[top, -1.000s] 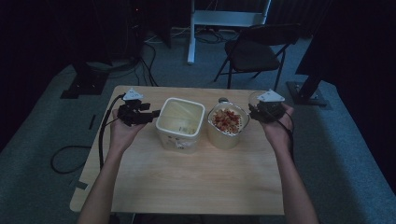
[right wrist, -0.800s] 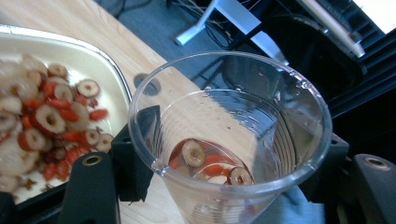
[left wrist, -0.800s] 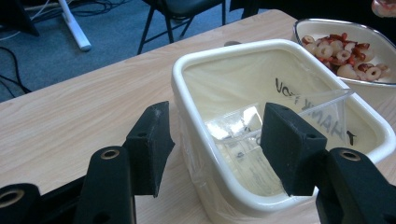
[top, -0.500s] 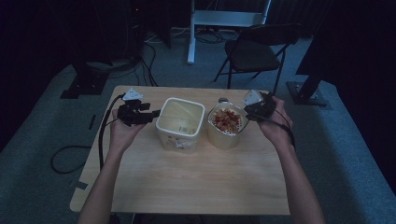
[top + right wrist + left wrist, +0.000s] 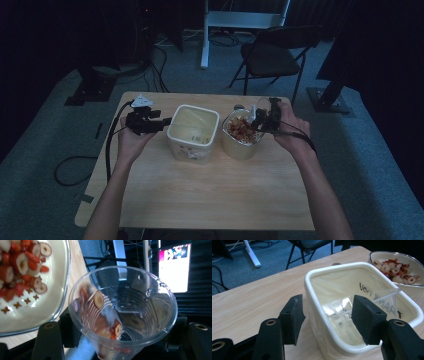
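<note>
On the worktop [image 5: 200, 200], high view: tub [image 5: 193, 132] centre, bowl [image 5: 241, 135] just right of it, left gripper [image 5: 165, 122] at its left rim. Left gripper view: jaws apart, straddling tub wall. Right gripper view: right gripper [image 5: 120, 350] jaws clamped on cup [image 5: 122, 312], tilted beside bowl.

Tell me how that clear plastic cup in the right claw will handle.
The clear cup looks thin-walled, so it probably flexes under the right claw. With few fruit slices inside, it is likely light. Tilted over the bowl, the slices may slide out.
</note>
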The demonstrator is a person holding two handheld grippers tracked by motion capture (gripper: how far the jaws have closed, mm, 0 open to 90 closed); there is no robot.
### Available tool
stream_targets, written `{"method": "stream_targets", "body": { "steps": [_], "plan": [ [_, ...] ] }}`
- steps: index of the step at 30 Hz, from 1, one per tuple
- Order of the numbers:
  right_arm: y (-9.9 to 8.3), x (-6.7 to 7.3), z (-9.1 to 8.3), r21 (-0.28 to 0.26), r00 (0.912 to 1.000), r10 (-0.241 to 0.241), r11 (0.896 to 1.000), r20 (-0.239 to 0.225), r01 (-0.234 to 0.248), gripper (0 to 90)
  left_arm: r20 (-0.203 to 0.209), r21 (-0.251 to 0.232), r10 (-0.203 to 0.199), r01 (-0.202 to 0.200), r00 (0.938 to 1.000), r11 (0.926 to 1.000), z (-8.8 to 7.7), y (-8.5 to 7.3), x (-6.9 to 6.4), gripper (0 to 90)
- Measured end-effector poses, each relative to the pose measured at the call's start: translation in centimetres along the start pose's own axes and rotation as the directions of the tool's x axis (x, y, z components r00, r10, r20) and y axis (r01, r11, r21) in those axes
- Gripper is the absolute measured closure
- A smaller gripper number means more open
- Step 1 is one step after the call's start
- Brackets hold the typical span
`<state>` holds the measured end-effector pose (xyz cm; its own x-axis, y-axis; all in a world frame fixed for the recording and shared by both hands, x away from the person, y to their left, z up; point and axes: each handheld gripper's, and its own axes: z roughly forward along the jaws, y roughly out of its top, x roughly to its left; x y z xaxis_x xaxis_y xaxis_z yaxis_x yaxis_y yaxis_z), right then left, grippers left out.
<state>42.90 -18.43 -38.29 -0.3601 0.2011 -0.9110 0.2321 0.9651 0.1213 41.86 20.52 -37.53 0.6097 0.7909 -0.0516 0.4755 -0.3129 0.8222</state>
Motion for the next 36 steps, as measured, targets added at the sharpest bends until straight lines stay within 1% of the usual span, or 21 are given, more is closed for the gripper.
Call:
{"method": "stream_targets", "body": {
  "steps": [3,6,9,11,13,15,17,18,19,20,22,23,24,26,27,28,29,31,32,33,36],
  "plan": [
    [0.4,0.3,-0.2,0.015,0.9974,-0.067,0.998,0.026,0.067,33.0,0.001,-0.001,-0.001,0.001,1.0000,1.0000,0.0,0.0,0.0,43.9],
    [0.8,0.5,-0.4,0.030,0.9888,-0.138,0.990,0.056,0.137,33.2,0.001,-0.002,-0.001,0.001,1.0000,1.0000,0.0,0.0,0.1,43.9],
    [1.2,0.8,-0.6,0.042,0.9737,-0.210,0.977,0.088,0.207,33.3,0.000,-0.001,-0.003,0.003,1.0000,1.0000,0.0,0.0,0.1,43.9],
    [1.5,0.9,-0.8,0.052,0.9604,-0.256,0.966,0.110,0.252,33.4,0.000,0.000,-0.003,0.003,1.0000,1.0000,0.0,0.0,0.1,43.9],
    [1.7,1.0,-0.9,0.057,0.9503,-0.286,0.958,0.122,0.281,33.4,0.001,0.000,-0.003,0.003,1.0000,1.0000,0.0,0.0,0.1,43.9],
    [1.8,1.0,-0.9,0.063,0.9401,-0.313,0.950,0.136,0.307,33.4,0.001,0.000,-0.004,0.004,1.0000,1.0000,0.0,0.0,0.1,43.9],
    [1.9,1.1,-1.0,0.074,0.9351,-0.324,0.946,0.144,0.316,33.5,0.001,0.000,-0.004,0.004,1.0000,1.0000,0.0,0.0,0.1,43.9],
    [2.0,1.0,-1.0,0.077,0.9276,-0.342,0.939,0.149,0.334,33.6,0.001,-0.001,-0.004,0.004,1.0000,1.0000,0.0,0.0,0.1,43.9],
    [2.0,1.1,-1.0,0.080,0.9236,-0.350,0.936,0.156,0.342,33.7,0.001,-0.003,-0.006,0.006,1.0000,1.0000,0.0,0.0,0.1,43.9],
    [2.0,1.2,-1.0,0.088,0.9224,-0.351,0.936,0.160,0.341,33.7,0.000,-0.003,-0.005,0.005,1.0000,1.0000,0.0,0.0,0.2,43.9],
    [2.0,1.2,-1.0,0.096,0.9139,-0.369,0.929,0.169,0.357,33.8,0.000,-0.003,-0.005,0.005,1.0000,1.0000,0.0,0.0,0.2,43.9],
    [2.1,1.3,-1.0,0.100,0.9046,-0.388,0.921,0.177,0.376,33.8,0.000,-0.002,-0.005,0.005,1.0000,1.0000,0.0,0.0,0.2,43.9],
    [2.1,1.3,-1.0,0.105,0.8981,-0.400,0.916,0.183,0.386,33.8,-0.001,0.000,-0.004,0.004,1.0000,1.0000,0.0,0.0,0.2,43.9],
    [2.0,1.5,-0.9,0.116,0.8898,-0.415,0.909,0.190,0.399,33.8,0.000,0.000,-0.003,0.003,1.0000,1.0000,0.0,0.0,0.1,43.9],
    [2.0,1.5,-0.9,0.123,0.8831,-0.427,0.904,0.194,0.410,33.9,0.000,-0.001,-0.004,0.004,1.0000,1.0000,0.0,0.0,0.1,43.9],
    [2.0,1.6,-0.9,0.132,0.8805,-0.432,0.901,0.195,0.413,33.9,0.001,-0.002,-0.005,0.005,1.0000,1.0000,0.0,0.0,0.1,43.9],
    [2.0,1.7,-0.8,0.136,0.8743,-0.443,0.896,0.198,0.423,33.9,0.001,-0.002,-0.005,0.005,1.0000,1.0000,0.1,0.0,0.1,43.9],
    [2.0,1.9,-0.8,0.144,0.8669,-0.455,0.890,0.204,0.433,33.9,0.001,-0.001,-0.003,0.003,1.0000,1.0000,0.1,0.0,0.1,43.9],
    [2.0,1.9,-0.8,0.149,0.8588,-0.468,0.883,0.209,0.445,33.9,0.001,0.000,-0.003,0.003,1.0000,1.0000,0.1,0.0,0.1,43.9],
    [2.0,2.0,-0.8,0.155,0.8538,-0.477,0.878,0.210,0.452,33.9,0.002,0.000,-0.004,0.004,1.0000,1.0000,0.1,0.0,0.1,43.9],
    [2.0,2.1,-0.7,0.154,0.8458,-0.487,0.873,0.218,0.463,34.0,0.002,0.001,-0.003,0.003,1.0000,1.0000,0.1,0.0,0.1,43.9]
  ]
}}
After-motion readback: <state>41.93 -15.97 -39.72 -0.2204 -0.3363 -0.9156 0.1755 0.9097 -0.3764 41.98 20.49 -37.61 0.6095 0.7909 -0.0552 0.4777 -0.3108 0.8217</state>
